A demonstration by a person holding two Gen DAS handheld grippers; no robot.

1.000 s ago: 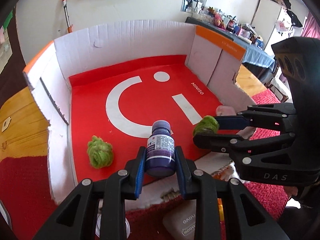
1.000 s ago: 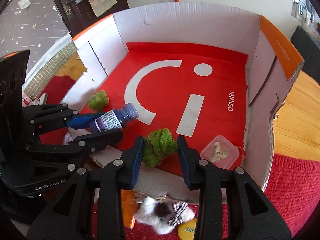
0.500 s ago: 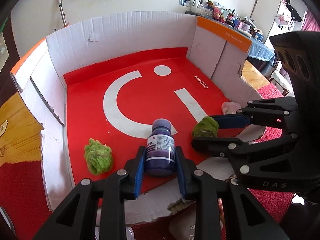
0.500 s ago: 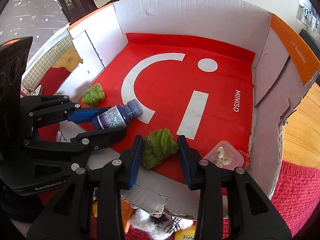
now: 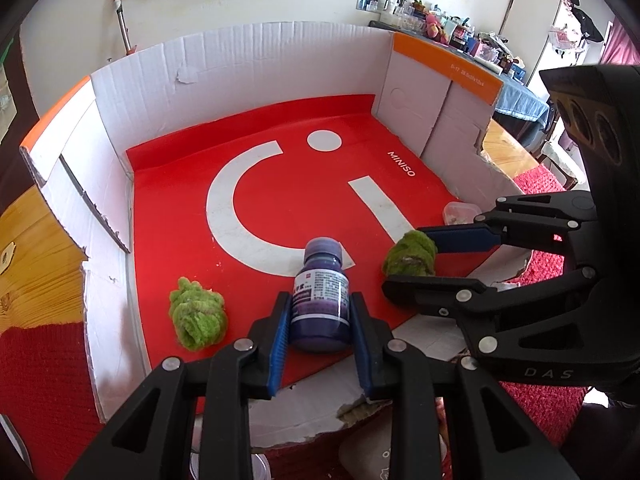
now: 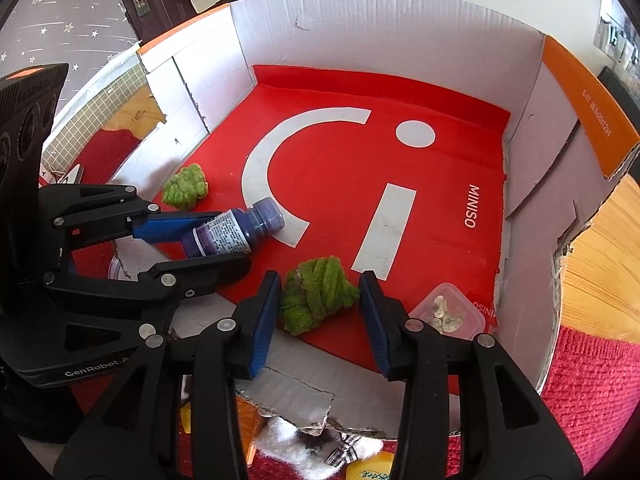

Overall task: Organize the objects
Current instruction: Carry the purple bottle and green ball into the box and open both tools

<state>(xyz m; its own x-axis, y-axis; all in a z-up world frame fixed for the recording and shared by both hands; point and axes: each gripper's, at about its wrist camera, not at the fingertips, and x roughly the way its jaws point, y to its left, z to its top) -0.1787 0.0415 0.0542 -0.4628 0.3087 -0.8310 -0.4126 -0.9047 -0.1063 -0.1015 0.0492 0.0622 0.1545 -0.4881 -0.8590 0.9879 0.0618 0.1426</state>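
The left tongs point(image 5: 320, 322) grip the purple bottle point(image 5: 320, 300) low inside the box point(image 6: 400, 20); released on its side, it may roll. The right tongs point(image 6: 318, 300) stand released around the green yarn ball point(image 6: 316, 298), whose fibres may snag a pad on withdrawal.

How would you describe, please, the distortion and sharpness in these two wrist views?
Left wrist view: strong fisheye bending of the cardboard box walls, dark corner vignette; purple bottle label sharp. Right wrist view: same barrel distortion; green yarn ball crisp, daylight even, no harsh glare.
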